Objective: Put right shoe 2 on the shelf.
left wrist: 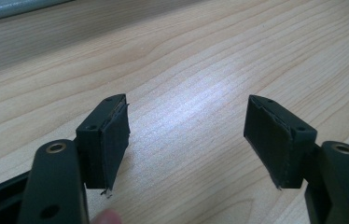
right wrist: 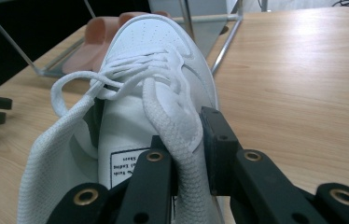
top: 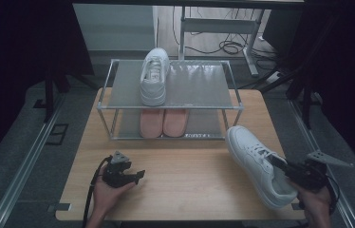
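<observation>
My right gripper (top: 284, 167) pinches the shoe's (top: 256, 164) collar, toe pointing toward the rack (top: 171, 107) ahead-left; my left gripper (top: 135, 175) idles agape, empty.

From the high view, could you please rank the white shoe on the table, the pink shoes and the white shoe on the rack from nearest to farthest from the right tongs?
1. White shoe on the table: gripped at its collar by the right tongs.
2. Pink shoes: lower shelf, ahead and left.
3. White shoe on the rack: top shelf, farthest back.
</observation>
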A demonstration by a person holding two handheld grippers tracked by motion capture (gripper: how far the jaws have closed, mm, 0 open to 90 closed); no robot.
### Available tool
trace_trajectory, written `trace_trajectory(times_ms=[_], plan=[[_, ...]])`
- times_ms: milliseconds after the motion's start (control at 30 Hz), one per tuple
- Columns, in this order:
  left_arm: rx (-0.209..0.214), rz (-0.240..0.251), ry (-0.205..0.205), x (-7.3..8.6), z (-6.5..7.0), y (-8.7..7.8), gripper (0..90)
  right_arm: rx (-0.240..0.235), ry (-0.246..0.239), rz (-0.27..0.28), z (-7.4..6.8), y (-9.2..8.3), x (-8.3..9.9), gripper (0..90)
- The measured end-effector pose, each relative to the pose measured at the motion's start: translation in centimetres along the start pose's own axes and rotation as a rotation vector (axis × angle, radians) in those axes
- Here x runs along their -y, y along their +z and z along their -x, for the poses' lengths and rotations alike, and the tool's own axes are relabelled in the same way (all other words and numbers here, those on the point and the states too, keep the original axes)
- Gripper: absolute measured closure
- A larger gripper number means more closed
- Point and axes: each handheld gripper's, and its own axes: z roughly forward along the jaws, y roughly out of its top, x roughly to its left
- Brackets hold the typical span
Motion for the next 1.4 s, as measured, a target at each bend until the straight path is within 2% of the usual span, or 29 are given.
trace_trajectory(times_ms=[567,867,1133,1400], plan=[[0.000,0.002,-0.002,0.0,-0.1,-0.1,31.6,-0.069,0.003,0.059,-2.3,1.5,-0.9,81.8],[0.000,0.001,-0.003,0.0,-0.1,-0.1,31.5,-0.111,-0.028,0.082,-4.0,2.2,-2.4,82.0],[0.001,0.003,-0.002,0.0,-0.1,-0.1,31.5,-0.155,-0.050,0.096,-5.8,3.6,-3.7,82.1],[0.001,0.006,-0.008,0.0,-0.2,-0.2,31.5,-0.180,-0.069,0.116,-6.9,4.2,-4.8,82.3]])
